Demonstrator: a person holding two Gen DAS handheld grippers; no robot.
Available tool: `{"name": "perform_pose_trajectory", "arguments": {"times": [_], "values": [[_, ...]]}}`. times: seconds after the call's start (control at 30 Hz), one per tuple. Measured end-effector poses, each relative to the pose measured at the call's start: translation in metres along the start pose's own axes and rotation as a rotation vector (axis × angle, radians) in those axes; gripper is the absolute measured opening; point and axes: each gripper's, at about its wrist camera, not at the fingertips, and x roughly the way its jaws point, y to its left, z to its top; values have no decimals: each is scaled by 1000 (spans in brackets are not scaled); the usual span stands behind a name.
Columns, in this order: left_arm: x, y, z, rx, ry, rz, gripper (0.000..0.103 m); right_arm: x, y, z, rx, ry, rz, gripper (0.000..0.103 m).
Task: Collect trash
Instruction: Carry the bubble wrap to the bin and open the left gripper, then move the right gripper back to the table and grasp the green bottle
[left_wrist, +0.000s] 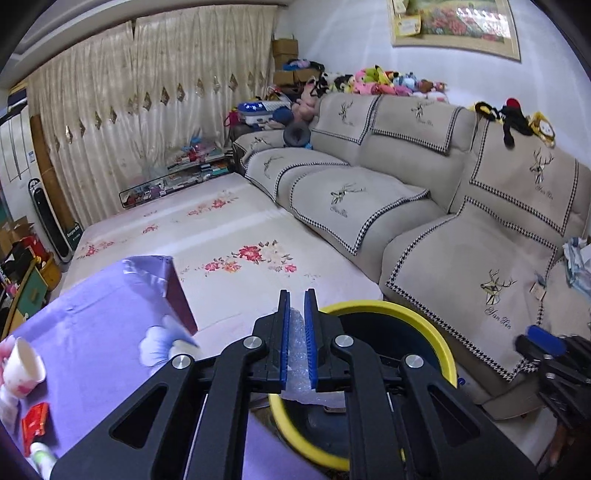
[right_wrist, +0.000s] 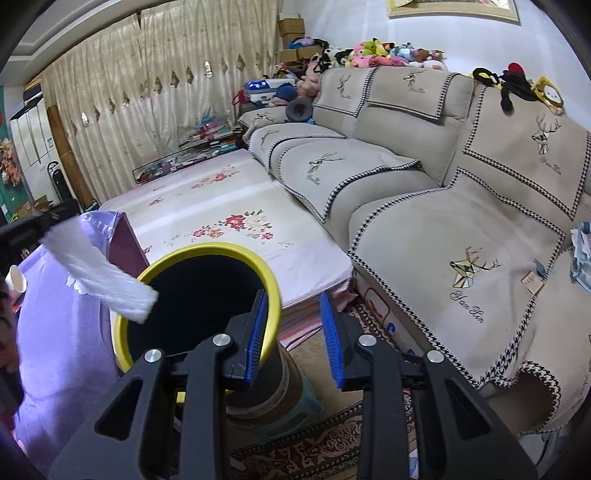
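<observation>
Left hand-held gripper (left_wrist: 296, 325) pinches foam strip (right_wrist: 99, 266), slanting down toward bin (right_wrist: 273, 284); right (right_wrist: 293, 332) spread.

A lived-in home sitting room. A long beige sofa (left_wrist: 424, 192) with deer-embroidered, houndstooth-edged covers is the landmark: plush toys (left_wrist: 384, 82) crowd its back, a framed floral picture (left_wrist: 458, 22) hangs above it, pleated cream curtains (left_wrist: 147, 110) close the wall beyond its far end, and cardboard boxes (left_wrist: 285, 55) stack in the corner there.
</observation>
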Motion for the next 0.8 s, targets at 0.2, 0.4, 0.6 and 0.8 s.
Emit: {"name": "perform_pose_trajectory", "arguments": {"times": [0.2, 0.4, 0.6, 0.8], "values": [[29, -14, -8, 9, 31, 15, 55, -7, -11, -2, 13, -9, -11, 28], [-1, -5, -8, 2, 8, 3, 60, -13, -7, -5, 13, -10, 0, 28], [-95, 30, -4, -45, -76, 9, 76, -18, 9, -9, -4, -6, 30, 29], [-199, 92, -31, -125, -145, 79, 93, -24, 49, -17, -64, 11, 110, 30]]}}
